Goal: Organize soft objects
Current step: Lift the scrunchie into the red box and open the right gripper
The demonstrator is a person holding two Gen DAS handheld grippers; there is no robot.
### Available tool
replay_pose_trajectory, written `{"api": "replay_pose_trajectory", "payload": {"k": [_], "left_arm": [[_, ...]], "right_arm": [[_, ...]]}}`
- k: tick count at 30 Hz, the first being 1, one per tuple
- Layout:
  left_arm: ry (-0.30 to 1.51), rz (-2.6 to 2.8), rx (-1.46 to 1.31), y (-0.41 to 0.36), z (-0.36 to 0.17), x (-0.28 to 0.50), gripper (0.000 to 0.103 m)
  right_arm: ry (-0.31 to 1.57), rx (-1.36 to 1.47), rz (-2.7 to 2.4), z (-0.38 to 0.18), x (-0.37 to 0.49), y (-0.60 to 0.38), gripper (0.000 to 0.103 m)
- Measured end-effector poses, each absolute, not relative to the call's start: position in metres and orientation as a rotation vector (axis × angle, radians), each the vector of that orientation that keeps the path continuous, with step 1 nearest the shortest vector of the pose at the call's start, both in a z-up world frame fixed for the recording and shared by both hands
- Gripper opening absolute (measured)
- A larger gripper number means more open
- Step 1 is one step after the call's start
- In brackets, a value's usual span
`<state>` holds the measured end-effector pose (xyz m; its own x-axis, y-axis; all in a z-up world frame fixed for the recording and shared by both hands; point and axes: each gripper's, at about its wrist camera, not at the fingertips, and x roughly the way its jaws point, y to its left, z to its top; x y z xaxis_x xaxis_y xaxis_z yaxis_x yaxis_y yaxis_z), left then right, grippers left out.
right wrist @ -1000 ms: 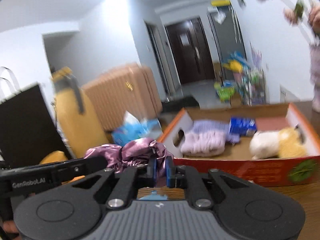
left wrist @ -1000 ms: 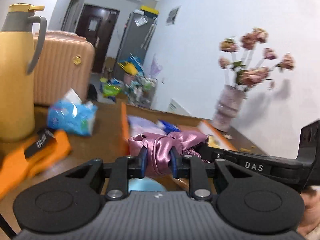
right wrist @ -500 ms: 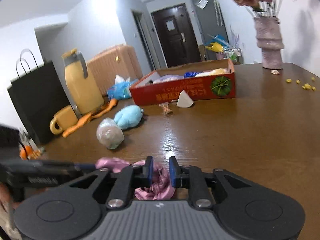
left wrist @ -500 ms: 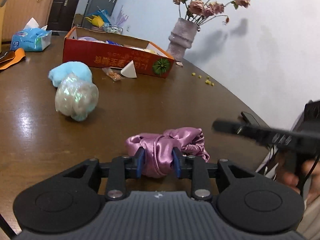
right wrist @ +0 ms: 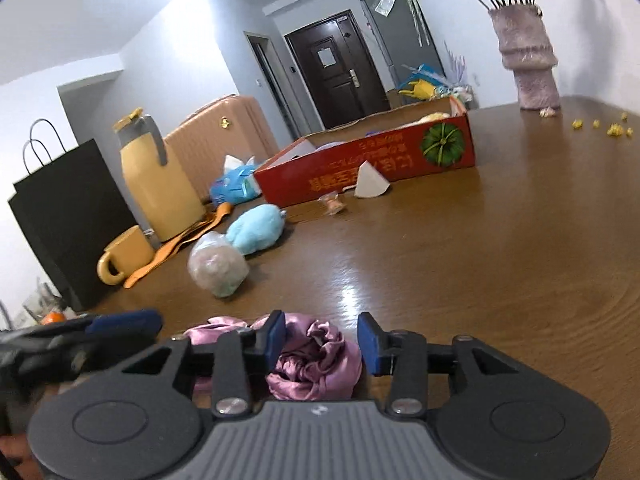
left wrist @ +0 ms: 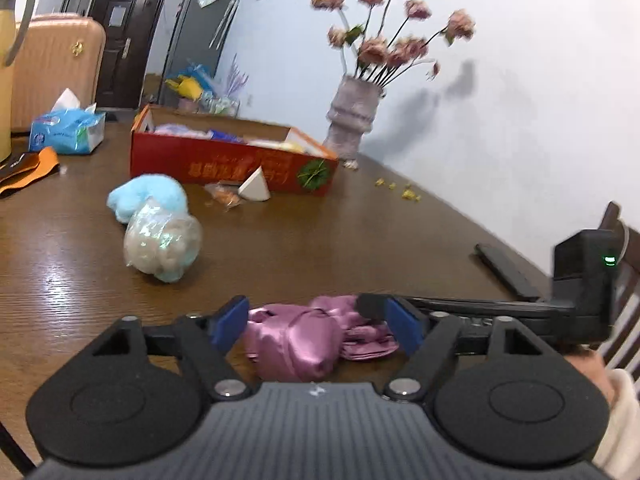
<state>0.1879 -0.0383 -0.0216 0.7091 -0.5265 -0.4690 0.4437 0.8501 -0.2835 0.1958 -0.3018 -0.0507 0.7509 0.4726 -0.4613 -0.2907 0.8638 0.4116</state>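
Observation:
A pink satin cloth point(left wrist: 304, 336) lies on the brown wooden table near its front edge; it also shows in the right wrist view point(right wrist: 312, 356). My left gripper point(left wrist: 316, 320) is open, its blue pads on either side of the cloth. My right gripper point(right wrist: 322, 340) is open too, straddling the other end of the cloth. A blue plush toy point(left wrist: 150, 194) and a clear bag of soft stuff point(left wrist: 164, 246) lie mid-table. A red cardboard box point(left wrist: 232, 164) holding several soft items stands further back.
A fuzzy vase with dried flowers point(left wrist: 354, 124) stands at the back right. A tissue pack point(left wrist: 68, 132), yellow jug point(right wrist: 156, 180), yellow mug point(right wrist: 126, 254), black paper bag point(right wrist: 68, 216) and orange strap point(right wrist: 180, 242) sit at the left. A white wedge point(left wrist: 254, 188) lies by the box.
Both grippers have opened and let go of the pink cloth, which now rests on the table near the front edge. A second ago it was held up near the box.

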Motion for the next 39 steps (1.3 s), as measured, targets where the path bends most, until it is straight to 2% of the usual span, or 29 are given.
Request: {"api": "replay_pose_trajectory", "payload": {"k": [2,4,6,7,13,17,21,25,28,33,36,38,39], "left_arm": [[0.62,-0.54,-0.121,-0.043,-0.032,0.198,0.05],[0.693,-0.523,-0.121,-0.044,-0.045,0.206,0.042],[0.688,-0.53,-0.17,-0.038,-0.046,0.206,0.036],[0.689,-0.538,-0.178,-0.037,-0.045,0.206,0.03],[0.693,-0.557,-0.167,-0.039,-0.039,0.207,0.024],[0.662,-0.592,-0.134,-0.039,-0.019,0.222,0.023],[0.552,-0.606,-0.051,-0.037,0.035,0.267,0.023],[0.502,-0.556,-0.028,-0.035,0.078,0.353,0.023],[0.589,-0.519,-0.046,-0.029,0.08,0.436,0.023],[0.73,-0.405,-0.024,-0.026,0.046,0.526,0.024],[0.774,-0.351,0.03,-0.026,0.021,0.546,0.031],[0.77,-0.355,0.054,-0.025,0.013,0.546,0.038],[0.764,-0.353,0.051,-0.021,0.01,0.544,0.039]], "right_arm": [[0.595,0.332,0.424,-0.054,0.194,-0.302,0.038],[0.596,0.324,0.424,-0.056,0.191,-0.3,0.033],[0.607,0.343,0.437,-0.058,0.191,-0.301,0.026],[0.608,0.355,0.44,-0.058,0.189,-0.302,0.024],[0.597,0.31,0.44,-0.054,0.189,-0.296,0.017],[0.575,0.299,0.438,-0.041,0.194,-0.296,0.015],[0.494,0.262,0.455,-0.001,0.222,-0.293,0.015],[0.415,0.192,0.444,0.059,0.303,-0.276,0.015],[0.464,0.189,0.41,0.079,0.389,-0.259,0.015],[0.639,0.209,0.357,0.055,0.507,-0.231,0.014],[0.731,0.222,0.339,0.026,0.543,-0.216,0.015],[0.761,0.197,0.33,0.009,0.553,-0.206,0.018],[0.78,0.191,0.329,0.0,0.555,-0.202,0.024]]}}
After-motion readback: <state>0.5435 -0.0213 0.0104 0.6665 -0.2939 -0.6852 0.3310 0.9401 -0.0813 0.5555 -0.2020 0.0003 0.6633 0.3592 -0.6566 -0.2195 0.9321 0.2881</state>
